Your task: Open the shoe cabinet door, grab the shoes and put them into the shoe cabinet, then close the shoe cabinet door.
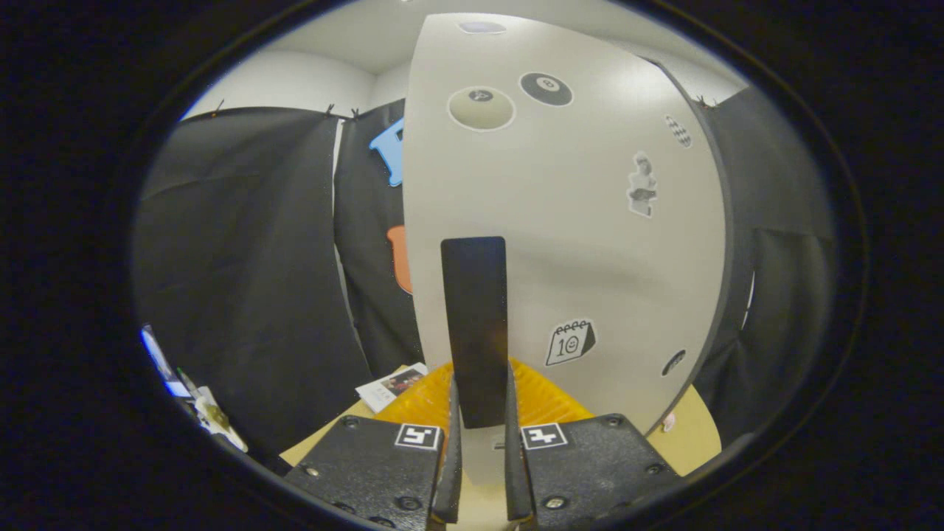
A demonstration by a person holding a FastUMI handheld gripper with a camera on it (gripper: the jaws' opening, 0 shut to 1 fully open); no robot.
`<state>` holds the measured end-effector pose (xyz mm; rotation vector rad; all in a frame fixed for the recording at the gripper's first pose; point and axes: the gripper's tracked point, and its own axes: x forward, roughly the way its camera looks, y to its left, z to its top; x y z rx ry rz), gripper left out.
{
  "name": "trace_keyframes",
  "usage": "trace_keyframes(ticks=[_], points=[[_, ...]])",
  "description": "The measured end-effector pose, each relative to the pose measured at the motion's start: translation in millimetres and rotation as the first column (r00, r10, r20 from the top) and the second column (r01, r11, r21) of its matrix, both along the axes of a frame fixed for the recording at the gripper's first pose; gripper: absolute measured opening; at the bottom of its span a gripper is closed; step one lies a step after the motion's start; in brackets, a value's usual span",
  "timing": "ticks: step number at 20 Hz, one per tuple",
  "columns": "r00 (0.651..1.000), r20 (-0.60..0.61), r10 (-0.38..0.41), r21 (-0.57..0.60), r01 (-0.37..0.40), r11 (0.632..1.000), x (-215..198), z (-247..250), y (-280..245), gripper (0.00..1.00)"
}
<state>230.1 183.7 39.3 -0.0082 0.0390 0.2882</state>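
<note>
A white shoe cabinet door [590, 236] with several stickers stands right in front of me. A tall dark handle [476, 310] runs down its face. My gripper [479, 442] is shut on the lower part of this handle, with one finger pressing on each side. The door's left edge stands apart from the black cloth wall behind it. No shoes can be seen.
An orange ribbed mat [428, 398] lies on the light tabletop [697, 435] under the door. A small printed card [391, 385] lies beside the mat, to the left. Black cloth walls [243, 295] hang around. Some small items [210, 417] sit low on the far left.
</note>
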Motion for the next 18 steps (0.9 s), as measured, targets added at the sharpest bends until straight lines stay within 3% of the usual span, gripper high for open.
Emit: trace_keyframes(ticks=[7,12,18], points=[[0.998,0.016,-0.057,-0.011,0.057,0.998,-77.8,-7.6,-77.7,0.25],[0.986,0.036,-0.166,-0.035,0.167,0.985,-125.2,-15.6,-145.2,0.21],[0.972,0.017,-0.236,-0.018,0.236,0.972,-147.6,-17.0,-200.0,0.11]])
